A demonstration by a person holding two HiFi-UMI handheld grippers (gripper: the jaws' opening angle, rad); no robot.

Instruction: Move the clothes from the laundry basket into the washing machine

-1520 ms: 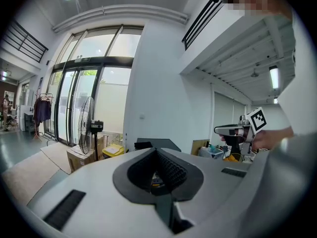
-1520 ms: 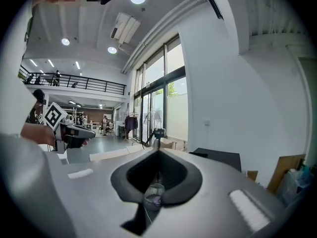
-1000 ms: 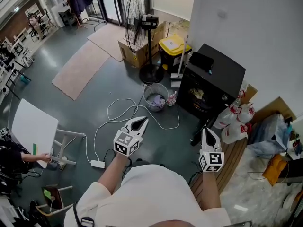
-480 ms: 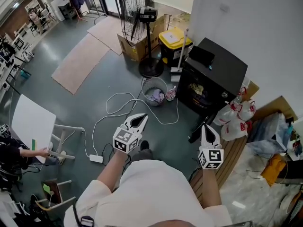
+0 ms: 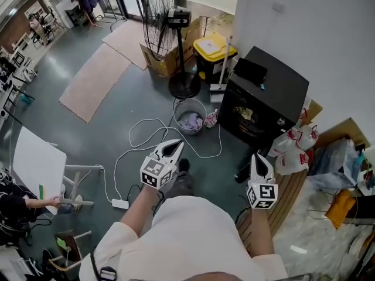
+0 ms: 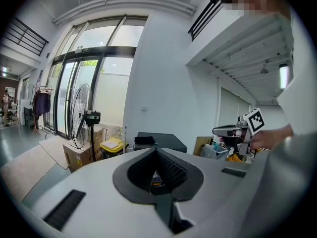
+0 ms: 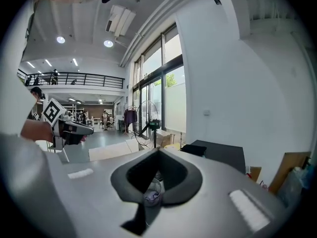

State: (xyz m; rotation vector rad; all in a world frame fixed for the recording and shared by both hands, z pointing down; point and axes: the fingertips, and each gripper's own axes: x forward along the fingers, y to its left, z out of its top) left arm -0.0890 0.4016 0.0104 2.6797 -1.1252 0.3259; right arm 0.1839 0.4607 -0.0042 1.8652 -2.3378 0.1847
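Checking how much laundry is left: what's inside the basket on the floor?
Crumpled pale and purplish clothes lie in the basket; anything beneath them, and the basket's bottom, is covered.

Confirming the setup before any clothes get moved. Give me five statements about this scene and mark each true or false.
1. The laundry basket has clothes in it. True.
2. The right gripper is shut on a garment. False: its jaws are together with nothing between them.
3. The washing machine is black. True.
4. The yellow bin stands between the person and the basket. False: it stands beyond the basket, beside the fan.
5. The left gripper touches the basket. False: it is shut and held in the air, apart from it.
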